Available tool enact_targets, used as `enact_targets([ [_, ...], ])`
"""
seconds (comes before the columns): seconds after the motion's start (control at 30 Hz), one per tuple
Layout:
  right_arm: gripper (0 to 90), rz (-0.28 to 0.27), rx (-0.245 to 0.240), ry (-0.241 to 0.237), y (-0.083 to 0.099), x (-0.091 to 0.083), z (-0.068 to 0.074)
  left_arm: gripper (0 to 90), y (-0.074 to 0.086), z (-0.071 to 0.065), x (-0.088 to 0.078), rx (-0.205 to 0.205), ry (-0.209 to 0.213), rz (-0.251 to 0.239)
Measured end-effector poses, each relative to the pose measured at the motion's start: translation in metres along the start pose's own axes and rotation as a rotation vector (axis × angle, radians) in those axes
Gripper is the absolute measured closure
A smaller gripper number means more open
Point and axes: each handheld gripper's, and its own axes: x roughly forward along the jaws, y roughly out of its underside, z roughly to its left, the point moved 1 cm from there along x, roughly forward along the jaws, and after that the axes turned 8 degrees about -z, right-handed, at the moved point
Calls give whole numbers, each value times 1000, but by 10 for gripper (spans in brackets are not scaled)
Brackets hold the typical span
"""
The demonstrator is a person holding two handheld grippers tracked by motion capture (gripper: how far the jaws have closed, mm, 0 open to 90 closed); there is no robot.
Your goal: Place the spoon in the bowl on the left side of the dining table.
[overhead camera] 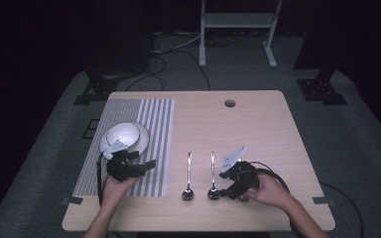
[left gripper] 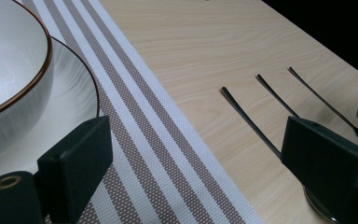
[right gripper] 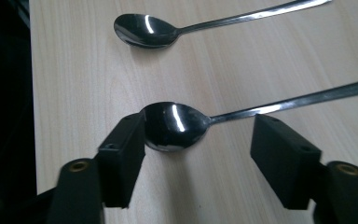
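Wood table [overhead camera: 258,119], dark room. My right gripper [right gripper: 198,144] spread, straddling near spoon [right gripper: 175,125] bowl beside second spoon [right gripper: 144,30], lined up for pinch, not gripping yet. Left gripper [left gripper: 191,163] spread, idle by plate [left gripper: 74,100].

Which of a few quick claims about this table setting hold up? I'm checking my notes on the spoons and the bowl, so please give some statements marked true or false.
1. Two spoons lie side by side on the bare table. True: the left spoon and the right spoon.
2. The right gripper is clamped on a spoon handle. False: its jaws straddle the right spoon's bowl end, pads not yet pressing.
3. The bowl sits on a plate. True.
4. The placemat is plain. False: it is striped.
5. The left gripper holds the bowl. False: it is open beside the plate.
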Motion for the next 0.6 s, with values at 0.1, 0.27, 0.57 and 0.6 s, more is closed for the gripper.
enact_targets([
  [0.1,476,19,-28,-15,-4,7,0,82,0,0,0,-3,0,1],
  [0.27,623,67,-86,-43,-9,18,7,82,1,0,1,-7,5,2],
  [0.57,689,173,-199,-3,-10,39,22,82,1,-1,2,-9,9,0],
  [0.6,689,173,-199,-3,-10,39,22,82,1,-1,2,-9,9,0],
])
